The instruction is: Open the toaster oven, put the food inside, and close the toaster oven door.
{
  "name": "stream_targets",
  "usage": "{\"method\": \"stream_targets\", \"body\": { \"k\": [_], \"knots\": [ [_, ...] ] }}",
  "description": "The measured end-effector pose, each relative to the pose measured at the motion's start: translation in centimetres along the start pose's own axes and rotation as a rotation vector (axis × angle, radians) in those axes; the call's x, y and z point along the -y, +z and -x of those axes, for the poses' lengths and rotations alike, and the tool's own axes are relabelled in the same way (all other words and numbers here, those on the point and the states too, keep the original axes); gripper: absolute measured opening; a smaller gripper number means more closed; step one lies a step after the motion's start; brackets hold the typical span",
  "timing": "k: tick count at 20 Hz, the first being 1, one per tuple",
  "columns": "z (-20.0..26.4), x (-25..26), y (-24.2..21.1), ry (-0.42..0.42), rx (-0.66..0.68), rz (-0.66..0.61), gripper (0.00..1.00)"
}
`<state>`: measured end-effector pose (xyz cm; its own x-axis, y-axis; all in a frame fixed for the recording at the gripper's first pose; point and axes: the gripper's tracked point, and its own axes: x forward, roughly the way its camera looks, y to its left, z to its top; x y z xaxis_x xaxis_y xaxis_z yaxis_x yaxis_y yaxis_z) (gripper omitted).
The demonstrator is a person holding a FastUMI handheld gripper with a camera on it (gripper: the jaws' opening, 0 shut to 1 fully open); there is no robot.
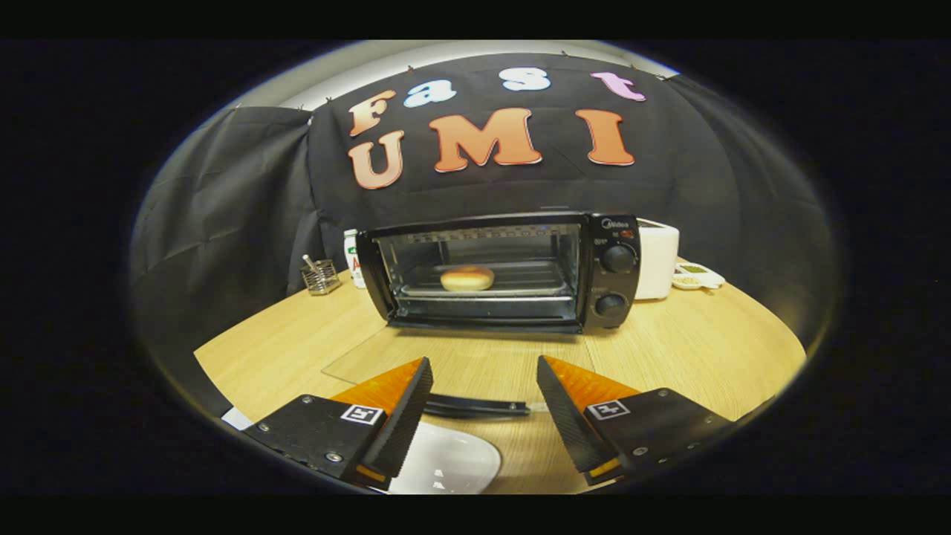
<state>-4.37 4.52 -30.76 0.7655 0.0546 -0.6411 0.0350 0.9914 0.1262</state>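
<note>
On the oven's wire rack, well beyond the fingers, sits the food: a round, pale-gold bun [467,278] with a smooth domed top. It rests in the lit cavity of the toaster oven [499,272], a black metal box with two round knobs [617,258] stacked on its right-hand panel. The glass door [453,364] is folded down flat over the table, nearly transparent, its edges only faintly outlined against the wood; its dark bar handle [475,406] lies just ahead of and between the fingertips.

The gripper [484,405] is spread wide and holds nothing, its ridged inner faces angled toward the handle. By my reading, only closing the door remains.

The risk lies in that handle. It is slim and lies low over the table, so fingers coming in too high would close on air, and coming in too low would scrape the tabletop. A lift taken off-centre could twist the door or let the smooth bar slip, dropping the glass back down. Pushing forward hard could shove the light oven backward instead of swinging the door shut.

A glossy white plate [446,461] sits below the fingers, close enough to be nudged. Further out, the pale wood-grain table [691,349] carries a wire-mesh holder [320,276] left of the oven, a white bottle [351,256] beside it, and a white boxy appliance [657,260] on the right.
</note>
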Motion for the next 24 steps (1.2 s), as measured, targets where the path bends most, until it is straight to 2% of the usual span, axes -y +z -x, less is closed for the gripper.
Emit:
{"method": "stream_targets", "body": {
  "k": [5,12,13,16,20,24],
  "knots": [
    [1.1,0.2,-4.0,-0.003,-0.093,-0.026,0.85],
    [-0.8,0.8,-7.2,-0.021,-0.189,-0.025,0.85],
    [-1.2,1.1,-7.2,-0.031,-0.196,-0.023,0.85],
    [-1.3,-0.1,-6.9,0.013,-0.207,-0.025,0.85],
    [-1.3,-0.3,-6.4,0.009,-0.210,0.018,0.85],
    [-1.0,-0.6,-4.7,0.027,-0.180,-0.005,0.86]
  ]
}}
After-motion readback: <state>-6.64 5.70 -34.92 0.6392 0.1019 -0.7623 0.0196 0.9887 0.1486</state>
